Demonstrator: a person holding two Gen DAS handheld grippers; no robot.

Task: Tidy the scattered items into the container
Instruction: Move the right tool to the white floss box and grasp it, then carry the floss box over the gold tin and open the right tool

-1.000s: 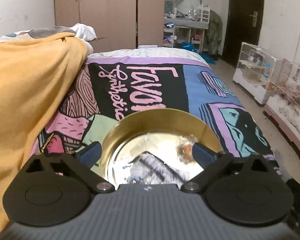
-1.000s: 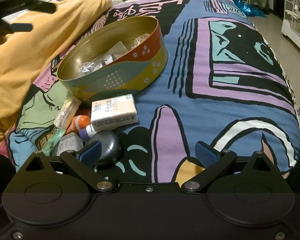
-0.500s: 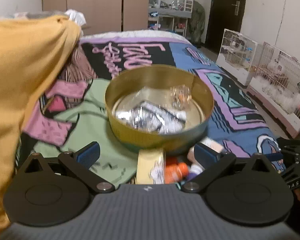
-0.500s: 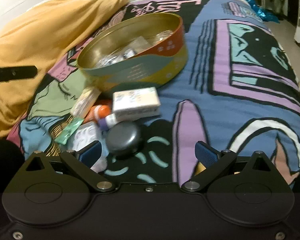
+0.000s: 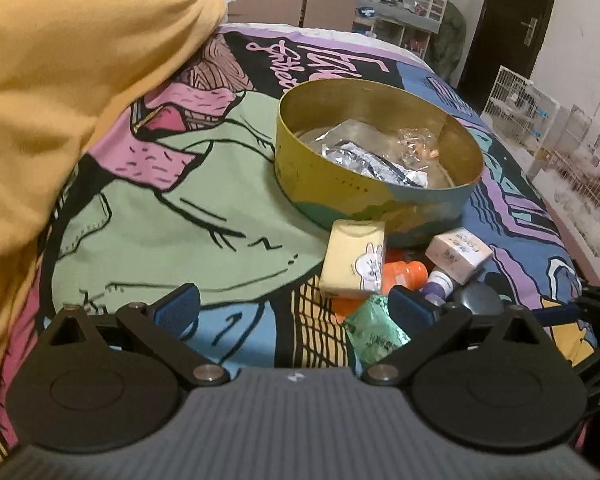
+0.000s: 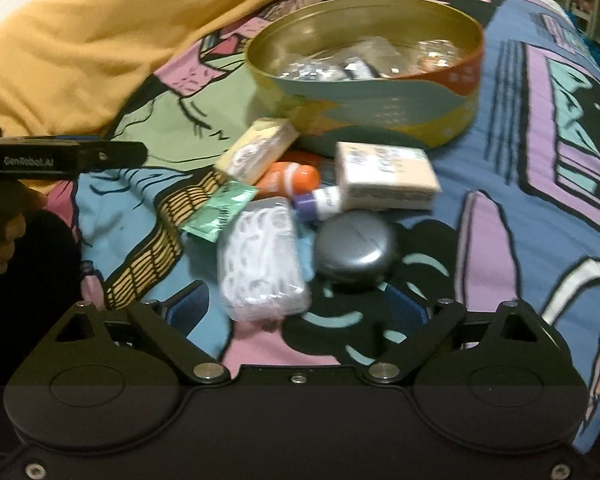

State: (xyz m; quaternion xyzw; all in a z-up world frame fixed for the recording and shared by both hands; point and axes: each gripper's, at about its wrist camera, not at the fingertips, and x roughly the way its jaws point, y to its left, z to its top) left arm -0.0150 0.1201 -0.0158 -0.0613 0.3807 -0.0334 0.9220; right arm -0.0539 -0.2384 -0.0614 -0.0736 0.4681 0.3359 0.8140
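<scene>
A round gold-lined tin sits on the bed with foil packets inside. In front of it lies a pile: a yellow tissue pack, a beige tissue pack, an orange bottle, a purple-capped bottle, a green sachet, a dark round case and a white bag of picks. My left gripper hovers open just left of the pile, holding nothing. My right gripper has its jaws closing, with the white bag's near end between the fingers, unpressed.
A heaped yellow-orange blanket fills the left side of the bed. The patterned bedspread lies bare left of the tin. White wire cages stand on the floor beyond the bed's right edge. A dark door is at the back.
My left gripper pulled back and sank from over the tin to the near side of the pile. My right gripper slid left, bringing the white bag and the dark case in front of its fingers.
</scene>
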